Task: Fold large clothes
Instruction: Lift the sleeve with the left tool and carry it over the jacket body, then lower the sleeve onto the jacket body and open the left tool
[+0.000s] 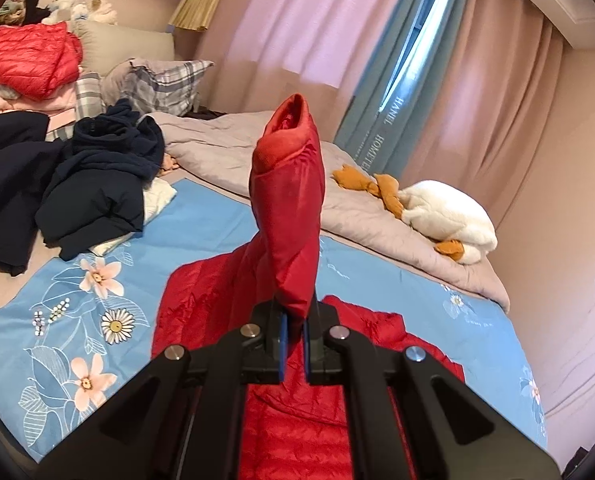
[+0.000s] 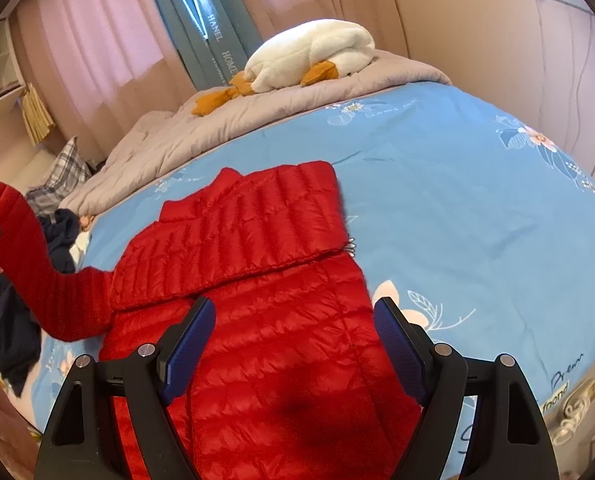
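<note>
Left claw (image 1: pixel 293 330) is clamped on the jacket's sleeve (image 1: pixel 287 216), lifted, probably to fold it inward; right claw (image 2: pixel 293 354) hangs wide open, empty, over the red jacket (image 2: pixel 257 264) spread on the bed (image 2: pixel 457 184).

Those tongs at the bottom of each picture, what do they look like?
Both are alike. The left tongs and right tongs have chunky matte black frames with angular triangular cut-outs, round silver pivot pins, and two fingers faced with textured blue pads. No cables, markings, hands or sleeves show.
</note>
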`<state>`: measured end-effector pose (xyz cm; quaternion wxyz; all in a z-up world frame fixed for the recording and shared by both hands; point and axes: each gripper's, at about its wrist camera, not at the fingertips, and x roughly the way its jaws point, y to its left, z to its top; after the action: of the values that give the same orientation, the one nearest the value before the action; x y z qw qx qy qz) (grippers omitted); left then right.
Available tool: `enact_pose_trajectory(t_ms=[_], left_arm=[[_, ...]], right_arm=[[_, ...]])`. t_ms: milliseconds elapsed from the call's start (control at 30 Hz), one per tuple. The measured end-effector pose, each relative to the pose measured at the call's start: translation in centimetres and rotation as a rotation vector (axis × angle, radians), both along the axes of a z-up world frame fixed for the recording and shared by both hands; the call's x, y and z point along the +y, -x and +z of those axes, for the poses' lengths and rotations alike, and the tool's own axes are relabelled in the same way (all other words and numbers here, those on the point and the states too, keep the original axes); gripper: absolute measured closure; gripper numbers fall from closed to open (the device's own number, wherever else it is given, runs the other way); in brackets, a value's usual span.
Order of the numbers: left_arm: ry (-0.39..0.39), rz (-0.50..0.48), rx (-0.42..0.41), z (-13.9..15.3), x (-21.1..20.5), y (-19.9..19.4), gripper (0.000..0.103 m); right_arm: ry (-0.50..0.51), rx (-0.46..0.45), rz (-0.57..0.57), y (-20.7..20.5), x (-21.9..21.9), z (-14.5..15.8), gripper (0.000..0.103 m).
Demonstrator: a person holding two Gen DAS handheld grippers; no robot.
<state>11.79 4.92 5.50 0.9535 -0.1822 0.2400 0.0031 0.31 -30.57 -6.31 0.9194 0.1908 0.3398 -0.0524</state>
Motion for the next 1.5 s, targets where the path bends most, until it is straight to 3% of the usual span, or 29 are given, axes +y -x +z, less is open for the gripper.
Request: enact_pose_trajectory(t_ms=[933, 1300, 1400, 1500], left_arm=[[-0.039, -0.301, 0.101, -3.1, -10.2, -1.3, 0.098], [-0.053, -0.420, 0.248, -8.4, -14.9, -2.9, 0.098], [-0.019, -0.442, 0.286, -9.5, -15.6, -3.2, 0.097], [-0.045, -0.456, 0.298, -10.1, -16.5, -3.0, 0.097]], right_arm=[[-0.017, 0.014, -0.043, 0.3, -1.8, -0.6, 0.022], [-0.023, 0.025, -0.058, 0.4, -2.6, -1.0, 0.022], [-0.022, 0.023, -0.062, 0.6, -2.8, -1.0, 0.022], [-0.026, 0.028, -0.071, 0.8, -3.3, -1.2, 0.022]])
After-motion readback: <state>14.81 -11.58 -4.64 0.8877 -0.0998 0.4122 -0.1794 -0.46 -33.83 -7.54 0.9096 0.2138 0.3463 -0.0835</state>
